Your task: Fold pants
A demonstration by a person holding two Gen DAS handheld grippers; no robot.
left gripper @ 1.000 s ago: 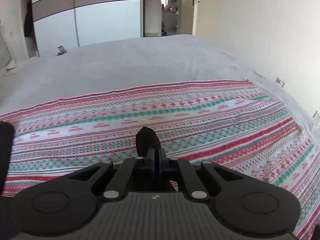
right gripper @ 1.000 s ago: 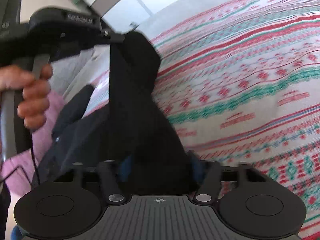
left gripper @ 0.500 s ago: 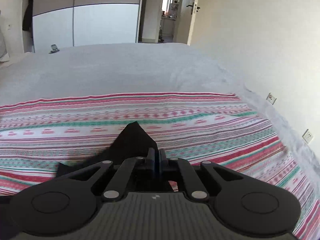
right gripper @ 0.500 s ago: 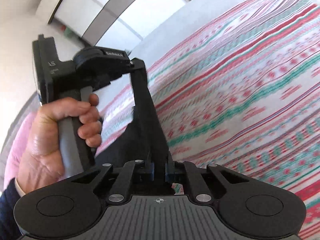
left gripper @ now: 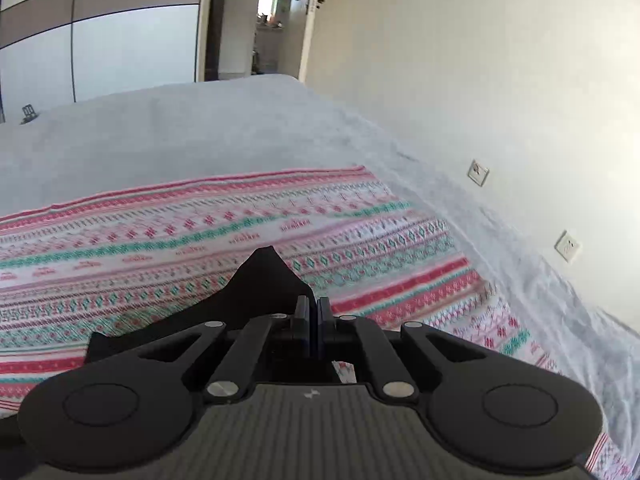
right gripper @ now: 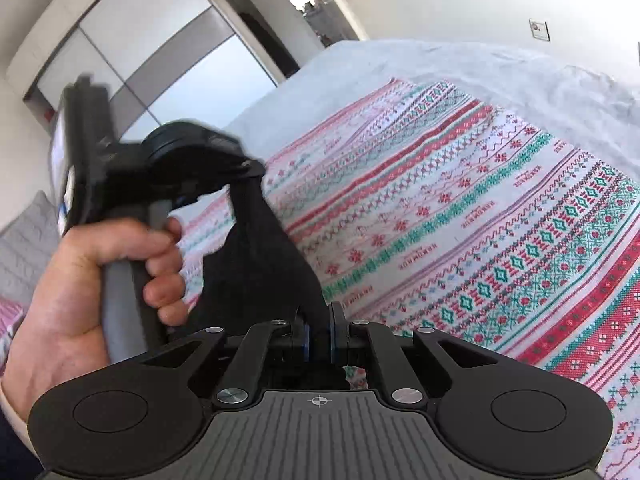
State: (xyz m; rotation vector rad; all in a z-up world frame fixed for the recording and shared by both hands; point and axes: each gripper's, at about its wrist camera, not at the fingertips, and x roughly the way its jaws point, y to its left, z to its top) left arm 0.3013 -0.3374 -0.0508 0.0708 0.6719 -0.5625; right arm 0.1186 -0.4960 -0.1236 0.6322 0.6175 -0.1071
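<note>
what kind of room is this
Most likely a bedroom in a home. A wide bed with a grey cover fills the view, a patterned striped blanket lies across it, and tall sliding wardrobe doors stand beyond, beside an open doorway.

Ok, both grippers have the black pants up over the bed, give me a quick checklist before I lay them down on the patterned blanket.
1. Left gripper clamped on the black pants: ok, jaws closed on the fabric.
2. Right gripper clamped on the pants: ok, fabric runs between its closed jaws.
3. Fabric stretched between the two grippers: ok, in the right wrist view it runs taut from one to the other.
4. Landing area on the patterned blanket: ok, the visible part lies flat with nothing on it.
5. Legs aligned and hanging free: cannot tell, the lower part of the pants is out of view.
</note>
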